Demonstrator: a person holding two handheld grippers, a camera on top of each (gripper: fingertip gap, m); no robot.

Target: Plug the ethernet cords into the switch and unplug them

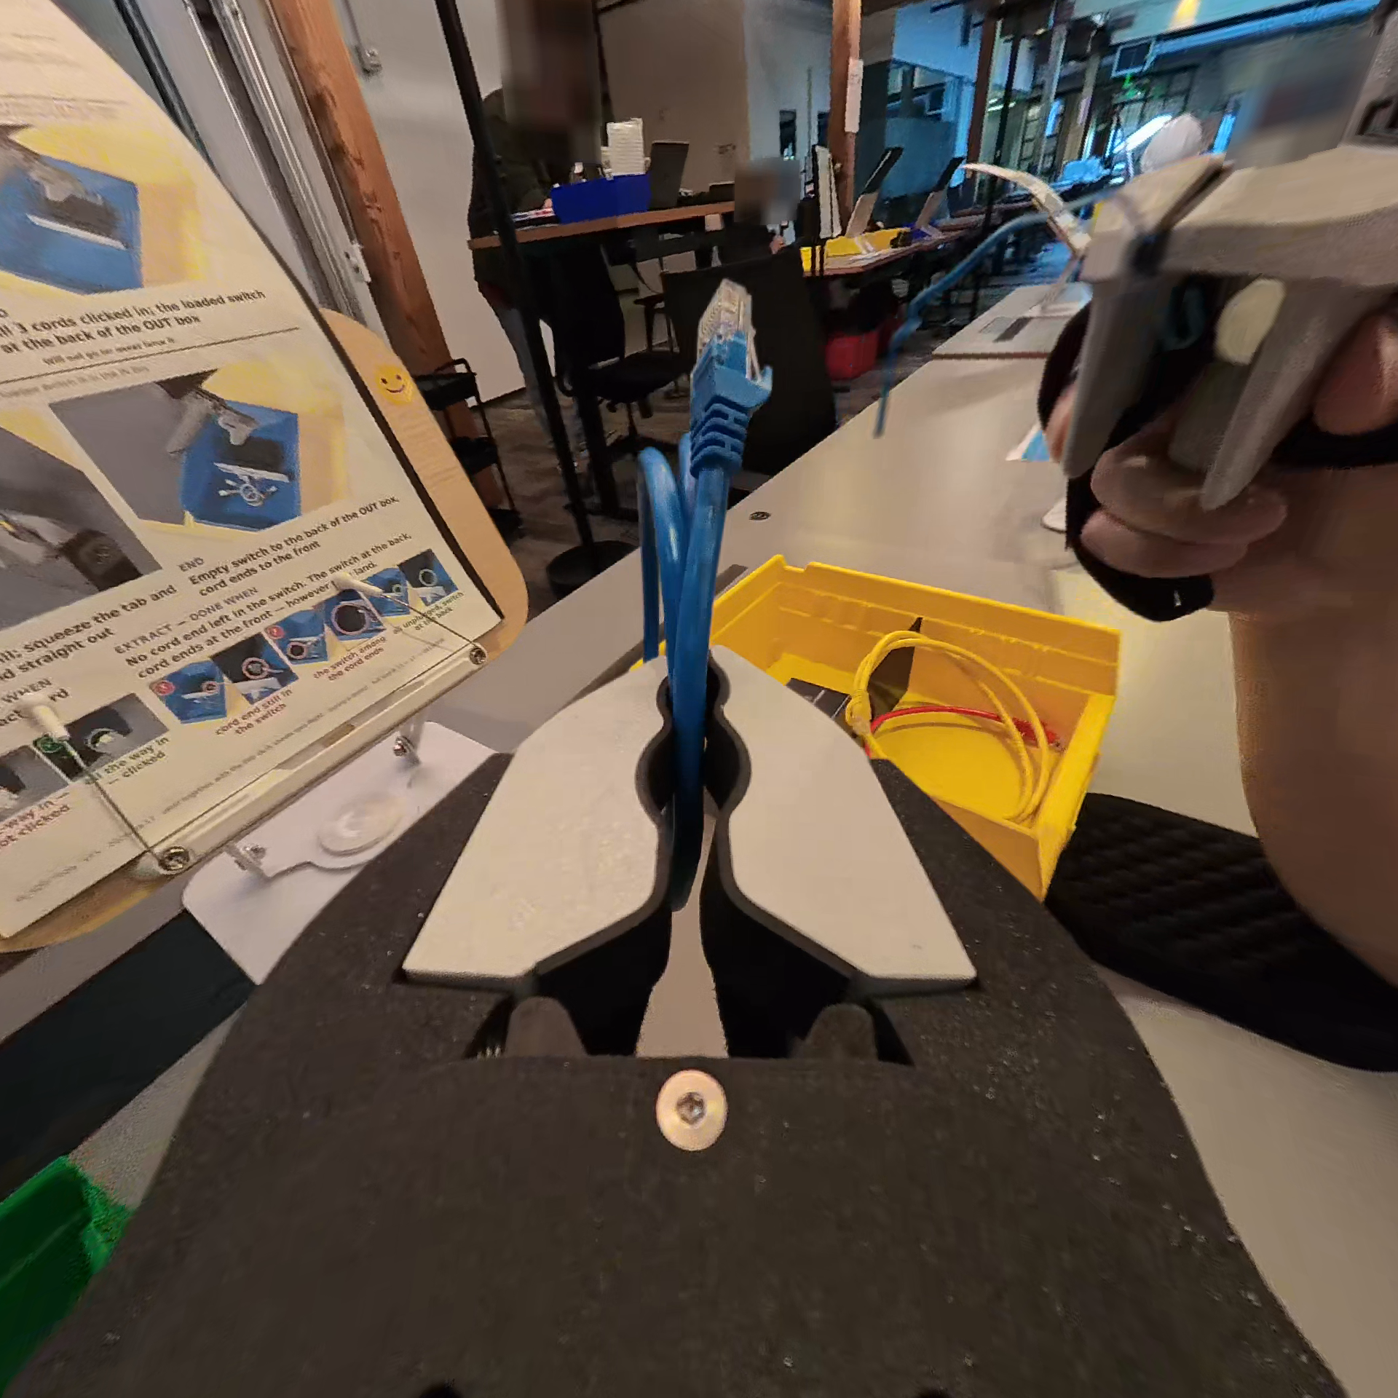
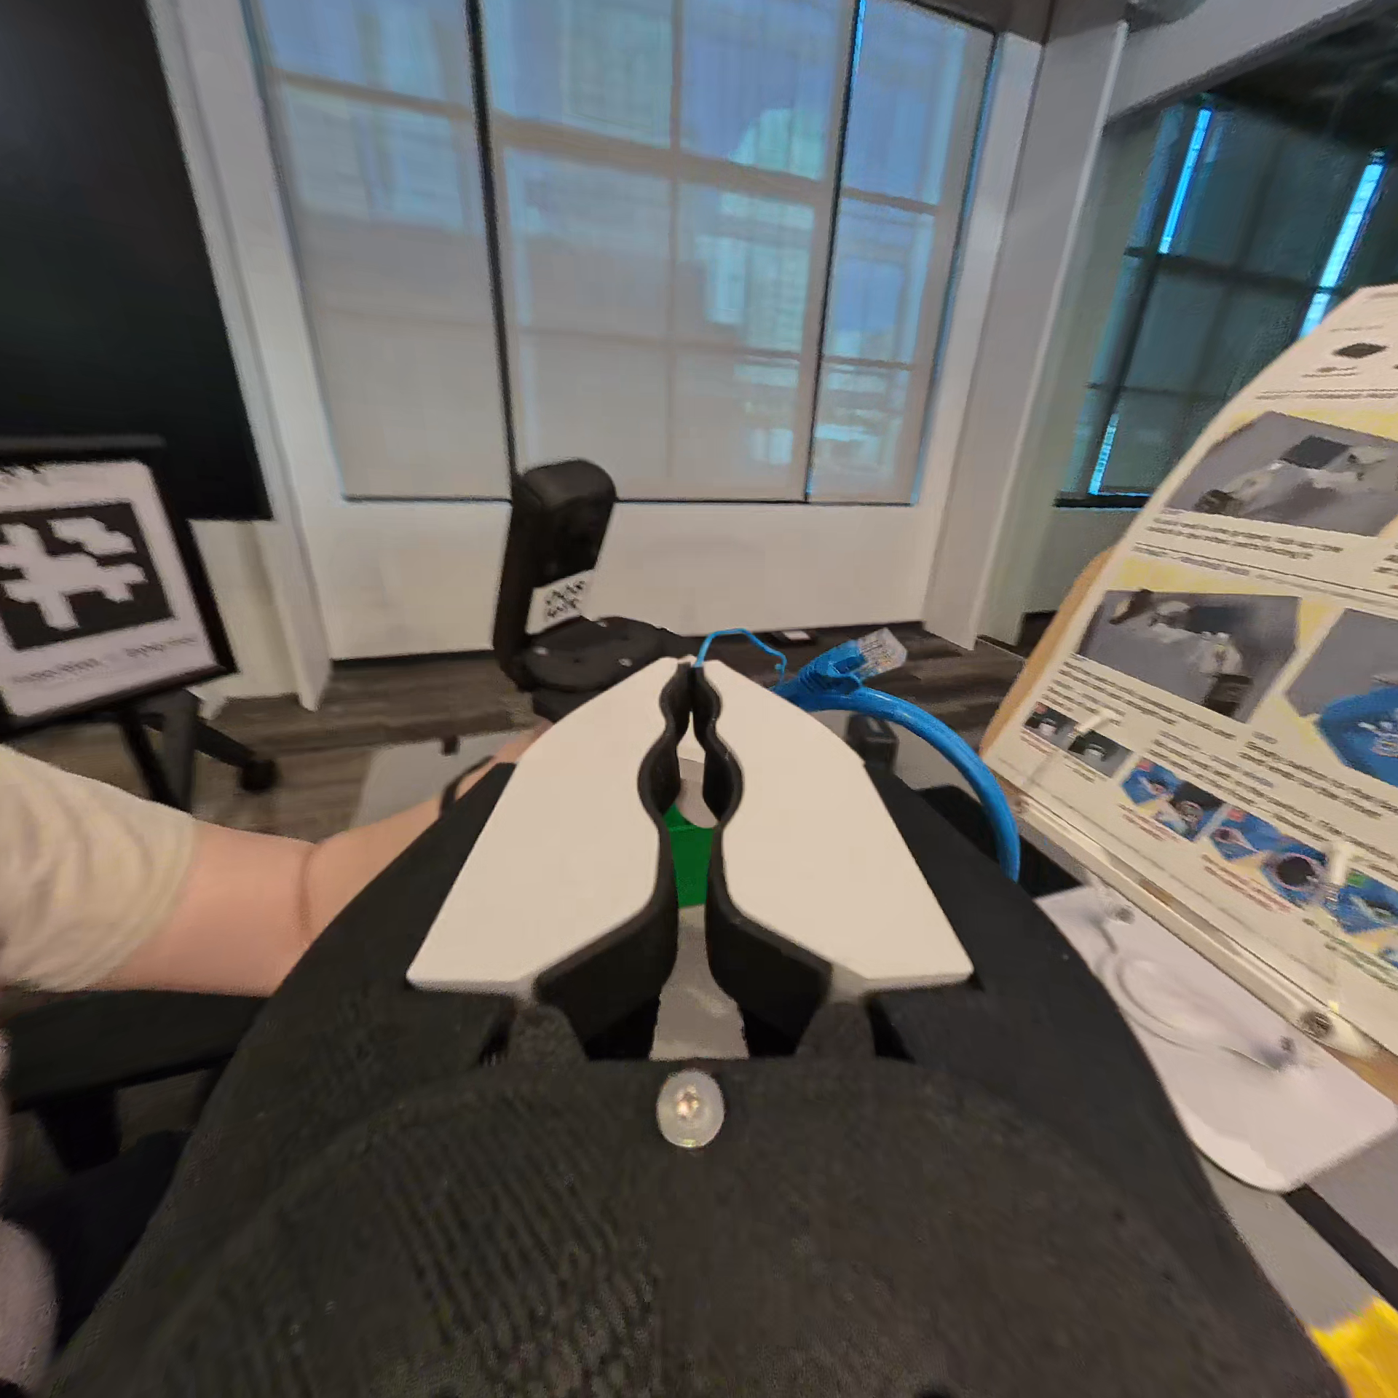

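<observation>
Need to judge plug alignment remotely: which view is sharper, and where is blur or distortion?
Left wrist view: blue ethernet plug fairly sharp, instruction board bowed by wide-angle distortion, background desks soft. Right wrist view: motion-blurred throughout, the plug and board smeared.

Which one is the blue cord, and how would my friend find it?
Start at the big yellow bin on the grey table. Just left of it, the left tongs pinch a bundle of thick blue cord that sticks up with a clear plug on top. The cords lying in the bin are thin, yellow and red; this one is fat and blue.
</observation>
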